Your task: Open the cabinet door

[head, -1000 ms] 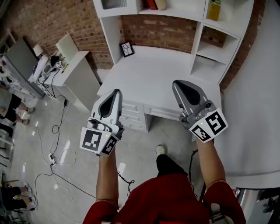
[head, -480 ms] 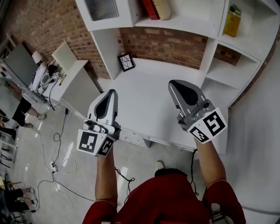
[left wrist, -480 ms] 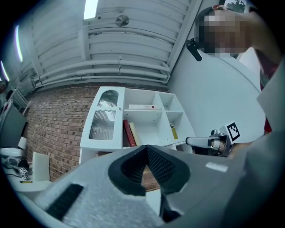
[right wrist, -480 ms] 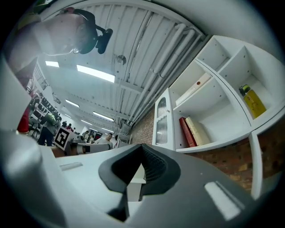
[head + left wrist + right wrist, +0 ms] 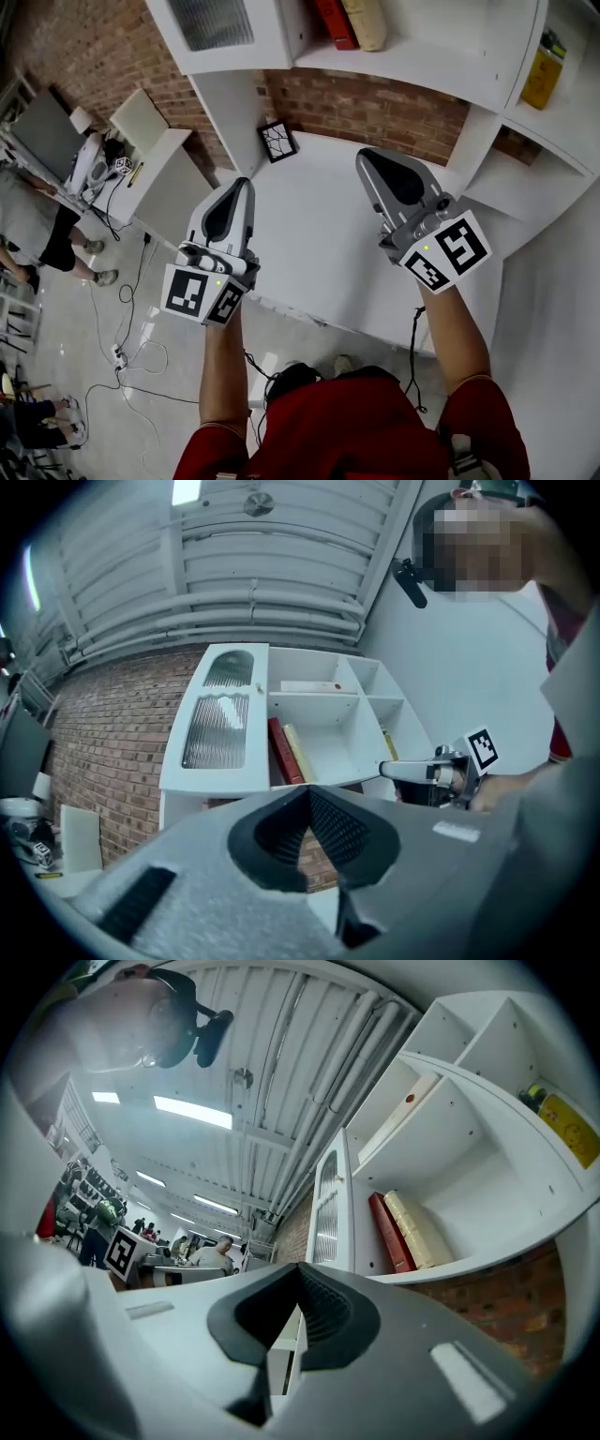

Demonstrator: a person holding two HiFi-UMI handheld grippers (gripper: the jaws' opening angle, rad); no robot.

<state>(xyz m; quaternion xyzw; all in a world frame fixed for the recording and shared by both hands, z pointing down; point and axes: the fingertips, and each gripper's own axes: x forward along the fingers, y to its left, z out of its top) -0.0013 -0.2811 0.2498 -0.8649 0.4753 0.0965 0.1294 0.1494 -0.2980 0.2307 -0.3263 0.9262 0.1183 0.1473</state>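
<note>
Head view, left hand-held gripper (image 5: 246, 184), right hand-held gripper (image 5: 367, 156), both pressed together, spines (image 5: 336, 21) illegible

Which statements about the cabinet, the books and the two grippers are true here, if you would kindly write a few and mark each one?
1. The cabinet door with ribbed glass is closed. True.
2. The right gripper holds the red book. False: its jaws are together on nothing, and the book stands on the shelf.
3. The red book stands beside a cream book. True.
4. The framed picture lies in the middle of the desk. False: it stands at the desk's back left corner.
5. The left gripper touches the cabinet door. False: it is shut and well short of the door.
</note>
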